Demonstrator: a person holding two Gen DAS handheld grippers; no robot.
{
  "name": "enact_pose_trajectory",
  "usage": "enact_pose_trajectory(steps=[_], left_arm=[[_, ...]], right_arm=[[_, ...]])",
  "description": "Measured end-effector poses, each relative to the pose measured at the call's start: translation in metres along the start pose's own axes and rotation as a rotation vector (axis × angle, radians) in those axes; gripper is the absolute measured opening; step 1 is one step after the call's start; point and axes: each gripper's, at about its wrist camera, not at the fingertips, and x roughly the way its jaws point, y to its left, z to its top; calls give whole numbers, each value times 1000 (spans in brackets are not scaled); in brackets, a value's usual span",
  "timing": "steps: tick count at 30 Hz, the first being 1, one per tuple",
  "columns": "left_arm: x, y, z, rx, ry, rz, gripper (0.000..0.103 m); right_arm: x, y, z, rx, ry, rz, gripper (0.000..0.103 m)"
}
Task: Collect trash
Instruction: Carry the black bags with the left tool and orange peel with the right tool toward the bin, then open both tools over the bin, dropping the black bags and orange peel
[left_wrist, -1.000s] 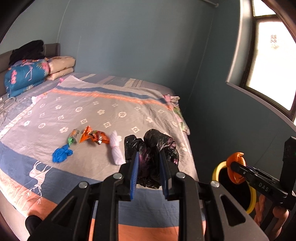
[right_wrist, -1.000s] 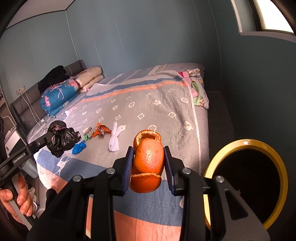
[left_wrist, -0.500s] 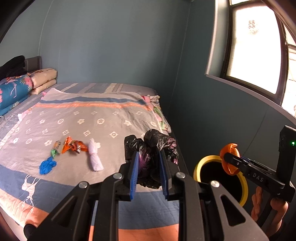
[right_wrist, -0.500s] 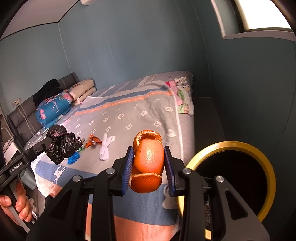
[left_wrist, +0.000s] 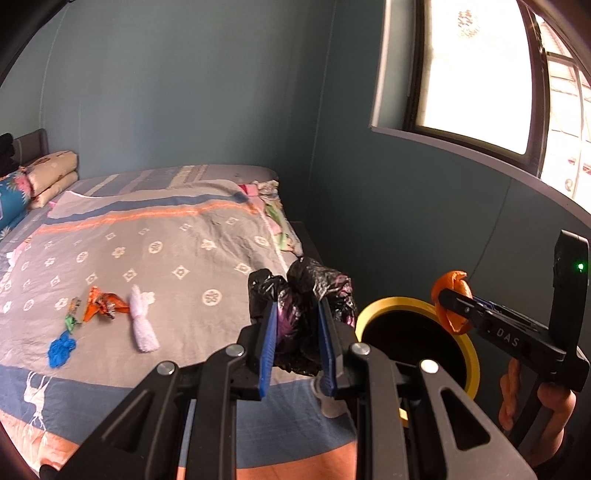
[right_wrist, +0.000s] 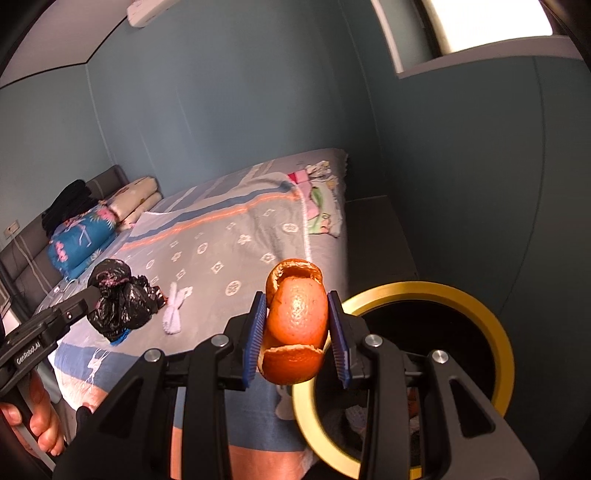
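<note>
In the left wrist view, the left of the frame holds the bed (left_wrist: 192, 236) with loose trash lying on it: a blue scrap (left_wrist: 61, 348), an orange wrapper (left_wrist: 103, 303) and a white wad (left_wrist: 143, 325), all close together at mid left. At centre the left gripper (left_wrist: 297, 345) has its fingers narrow, clamped on a crumpled black bag (left_wrist: 303, 295). Right of it, at lower right, the yellow-rimmed bin (left_wrist: 402, 306) stands beside the bed. At the right edge the right gripper (left_wrist: 452, 308) pinches an orange peel (left_wrist: 451, 286) just over the bin's rim.

In the right wrist view the peel (right_wrist: 297, 314) sits at centre between narrow fingers, the bin's mouth just right and below.

Risks, as I judge them: the peel is curled and in loose layers, so a piece could slip and fall outside the rim if released early. The bag bulges past the fingers and could snag on the rim or drop onto the bed edge. Both grippers converge on one opening and could collide
</note>
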Motion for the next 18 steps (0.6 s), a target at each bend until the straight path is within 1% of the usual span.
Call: enact_pose_trajectory(steps=[11,15,18], left_arm=[[45,-43,-1,65,37,-87,20],[67,-60,-5,86,48,-122,20],[88,-73,-10,101,72,-145,20]], right_arm=[[2,-52,-1,86,-7,-75,32],[3,-71,-3,113,-7,-101,32],[4,-81,-4,126,-6,-116,33]])
